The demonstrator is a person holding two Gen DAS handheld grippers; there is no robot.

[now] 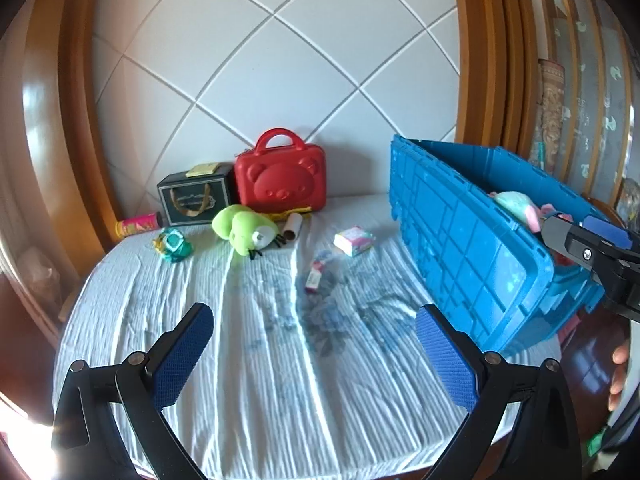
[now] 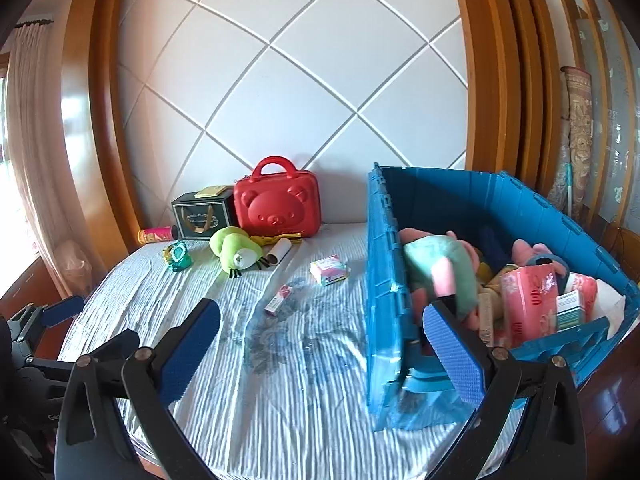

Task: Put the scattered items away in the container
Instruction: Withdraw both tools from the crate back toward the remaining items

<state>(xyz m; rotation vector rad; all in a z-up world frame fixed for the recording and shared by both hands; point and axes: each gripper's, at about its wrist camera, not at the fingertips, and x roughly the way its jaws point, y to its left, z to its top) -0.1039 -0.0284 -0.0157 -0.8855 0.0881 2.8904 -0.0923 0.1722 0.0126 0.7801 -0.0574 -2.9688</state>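
Two grippers hang over the near edge of the bed [image 1: 260,380], the left gripper [image 1: 314,354] and the right gripper [image 2: 322,350], each with its jaws spread wide and nothing between them. The step in hand looks like choosing the next loose item, and the nearest candidate is the small pink packet [image 2: 279,300] lying flat on the wrinkled sheet just short of mid-bed. To take it well, I would come down with the jaws straddling its short sides, low enough to catch the packet but not the folds of cloth, then lift clear of the wall of the blue crate [image 2: 380,280] before letting go. Beyond it lies a pastel tissue pack [image 2: 330,269], near the crate's wall; farther back, a green plush [image 2: 236,252], a cardboard roll [image 2: 279,255], a teal toy [image 2: 178,257] and a pink tube [image 2: 157,235] lie well apart from the crate, in front of a dark gift box [image 2: 202,216] and a red bear case [image 2: 276,208] against the headboard. The right wrist view looks into the crate, where plush toys [image 2: 440,268] and pink boxes [image 2: 532,304] already lie; the left wrist view shows mostly its outer wall, plus the right gripper from the side, over the crate's rim.
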